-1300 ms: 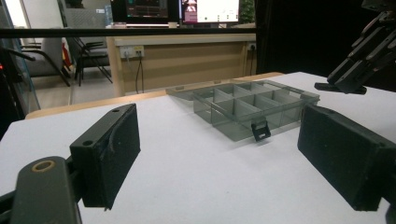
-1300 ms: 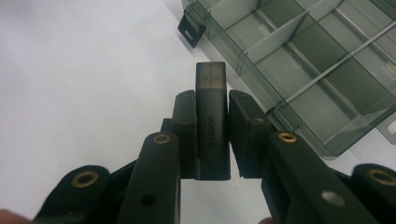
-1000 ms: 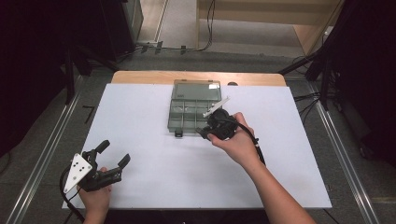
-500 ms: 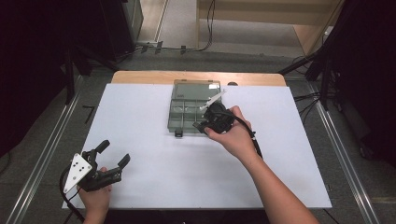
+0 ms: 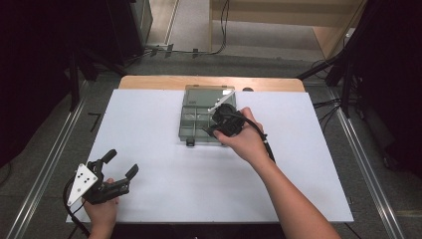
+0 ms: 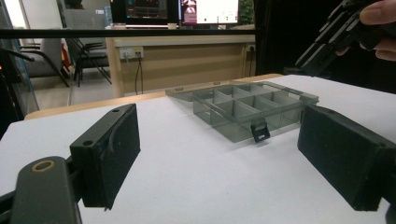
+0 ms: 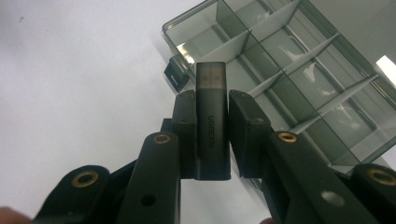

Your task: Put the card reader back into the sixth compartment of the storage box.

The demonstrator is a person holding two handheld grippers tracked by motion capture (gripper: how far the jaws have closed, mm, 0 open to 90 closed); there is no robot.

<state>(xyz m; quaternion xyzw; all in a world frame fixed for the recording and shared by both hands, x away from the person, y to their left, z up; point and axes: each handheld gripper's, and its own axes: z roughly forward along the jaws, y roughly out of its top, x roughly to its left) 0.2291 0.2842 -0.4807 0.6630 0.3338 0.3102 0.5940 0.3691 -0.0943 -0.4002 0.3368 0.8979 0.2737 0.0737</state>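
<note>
Resting at the near left corner of the white surface (image 5: 164, 164), the left claw (image 5: 118, 167) is held in the person's left hand (image 5: 102, 211), its two black jaws spread wide with nothing between them; a grey three-cornered plate (image 5: 82, 183) sits on its top. In the left gripper view those jaws stand well apart at either side, their flat pads (image 6: 114, 151) bare, pointing across the surface toward the box. Farther right, near the far edge at the middle of the surface, lies a smoky clear plastic box (image 5: 195, 115) split by dividers into compartments, its lid folded open flat behind it and a small dark latch (image 5: 190, 143) hanging at its near edge. Over the right part of the box hovers the right claw (image 5: 211, 128), gripped by the right hand (image 5: 246, 142), with its cable running back along the forearm. In the right gripper view its jaws are pressed against both sides of a small dark adapter (image 7: 212, 121) with lettering down its face, pinching it lengthwise so its tip sticks out past the pads, just above the box's near corner compartments.
</note>
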